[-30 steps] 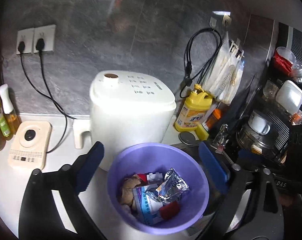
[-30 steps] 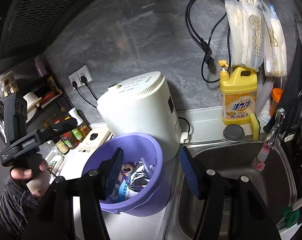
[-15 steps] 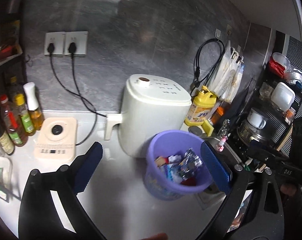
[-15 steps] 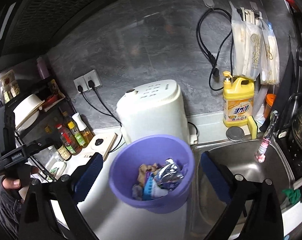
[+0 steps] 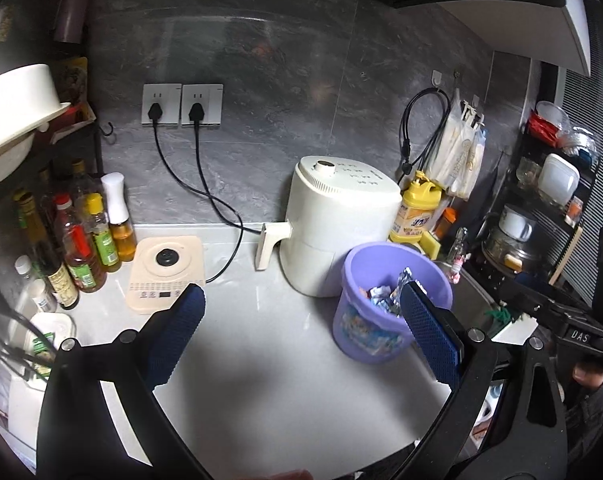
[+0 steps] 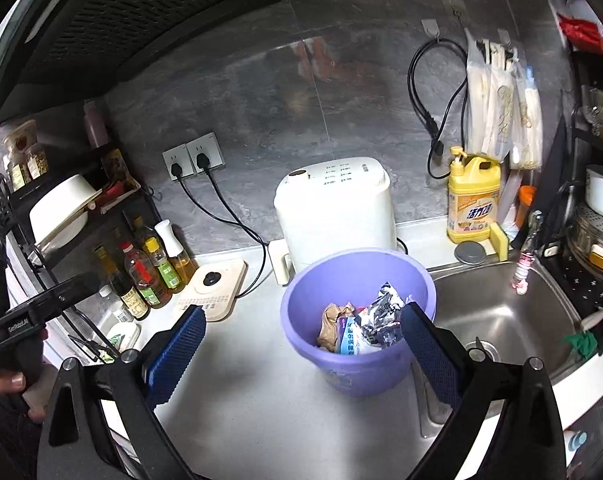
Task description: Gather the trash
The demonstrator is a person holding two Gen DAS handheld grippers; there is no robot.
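Right wrist view: the right gripper (image 6: 301, 344) stands with its fingers spread wide and nothing between the pads. The purple bin (image 6: 359, 320) sits just ahead of them on the white counter (image 6: 261, 400), a little toward the right finger (image 6: 429, 356), whose tip overlaps the bin's rim in the picture; whether it touches I cannot tell. The wrappers (image 6: 365, 324) lie inside the bin, heaped upright against each other, with no clear long axis.

In the left wrist view the left gripper (image 5: 301, 336) is also spread wide and empty. From it the bin (image 5: 381, 320) lies ahead and off to the right, behind the right finger (image 5: 431, 340).

Judged from this, the right gripper is nearer and better lined up on the bin. No loose trash shows on the counter in front of either pair of fingers, so collecting looks close to finished.
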